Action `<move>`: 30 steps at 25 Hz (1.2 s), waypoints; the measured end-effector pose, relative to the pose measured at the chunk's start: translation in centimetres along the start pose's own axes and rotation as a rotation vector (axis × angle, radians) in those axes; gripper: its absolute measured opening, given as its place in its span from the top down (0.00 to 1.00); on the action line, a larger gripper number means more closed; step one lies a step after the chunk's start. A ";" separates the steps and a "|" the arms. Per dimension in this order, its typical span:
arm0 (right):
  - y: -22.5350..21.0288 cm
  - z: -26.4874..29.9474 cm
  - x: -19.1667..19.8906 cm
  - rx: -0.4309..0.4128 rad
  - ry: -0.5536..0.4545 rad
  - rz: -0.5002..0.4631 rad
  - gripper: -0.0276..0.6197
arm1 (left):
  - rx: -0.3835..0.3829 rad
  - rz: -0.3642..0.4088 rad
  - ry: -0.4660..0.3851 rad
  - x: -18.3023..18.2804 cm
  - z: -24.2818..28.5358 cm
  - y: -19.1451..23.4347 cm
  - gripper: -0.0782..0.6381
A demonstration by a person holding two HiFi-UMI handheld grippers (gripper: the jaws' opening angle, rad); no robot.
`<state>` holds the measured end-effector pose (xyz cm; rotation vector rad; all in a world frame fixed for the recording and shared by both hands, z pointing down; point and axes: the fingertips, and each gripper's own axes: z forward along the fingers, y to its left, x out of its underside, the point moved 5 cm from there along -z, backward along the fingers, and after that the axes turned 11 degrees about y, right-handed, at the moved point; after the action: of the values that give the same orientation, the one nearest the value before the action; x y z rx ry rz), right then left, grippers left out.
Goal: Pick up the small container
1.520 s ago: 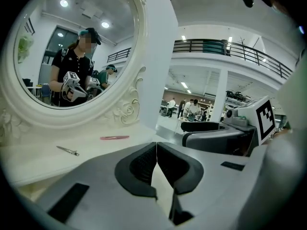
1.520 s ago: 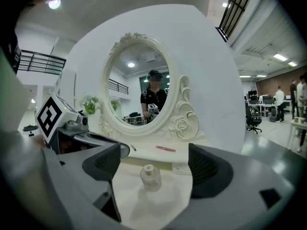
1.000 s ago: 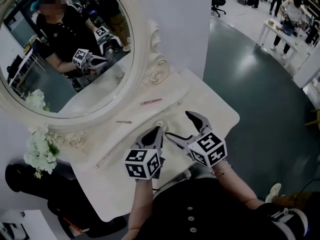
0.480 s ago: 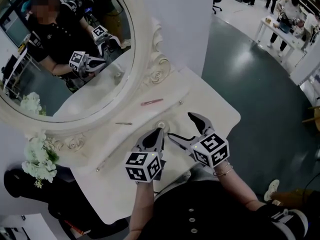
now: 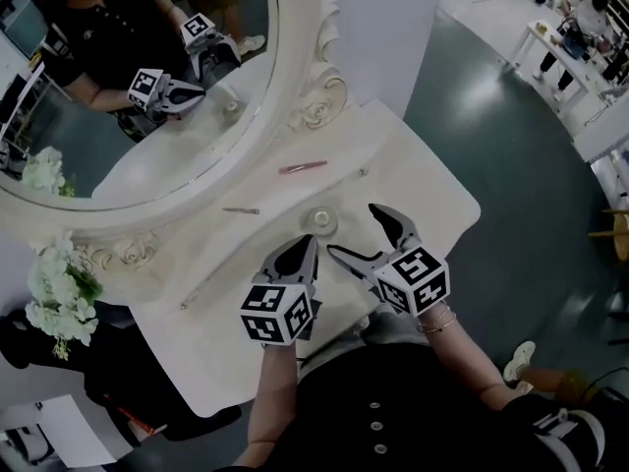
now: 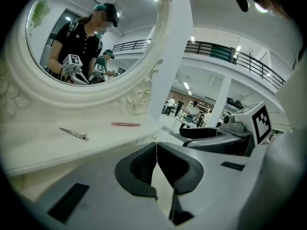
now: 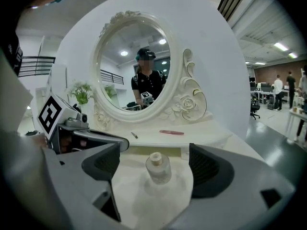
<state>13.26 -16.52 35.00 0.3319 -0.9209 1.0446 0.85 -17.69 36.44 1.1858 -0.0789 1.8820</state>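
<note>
Right gripper view: right gripper (image 7: 154,148) jaws wide apart, small clear glass container (image 7: 158,169) upright on cream dressing table (image 7: 153,202), centred just ahead | left gripper (image 6: 156,147) jaws together, empty | since a second ago: barely any advance, grasp not begun.
</note>
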 end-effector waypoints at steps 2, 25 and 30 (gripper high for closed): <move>0.1 0.5 0.5 -0.007 0.021 0.001 0.28 | -0.012 -0.017 0.016 0.8 0.1 0.5 0.87; -0.2 9.5 6.6 -0.075 0.267 -0.023 0.27 | -0.049 -0.086 0.162 7.9 1.9 5.2 0.87; -0.7 10.7 6.9 -0.072 0.267 -0.039 0.34 | -0.052 -0.110 0.158 8.7 2.7 5.5 0.87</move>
<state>9.88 -19.59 46.90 0.1453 -0.7070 0.9904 -2.50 -16.74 46.52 0.9832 0.0242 1.8583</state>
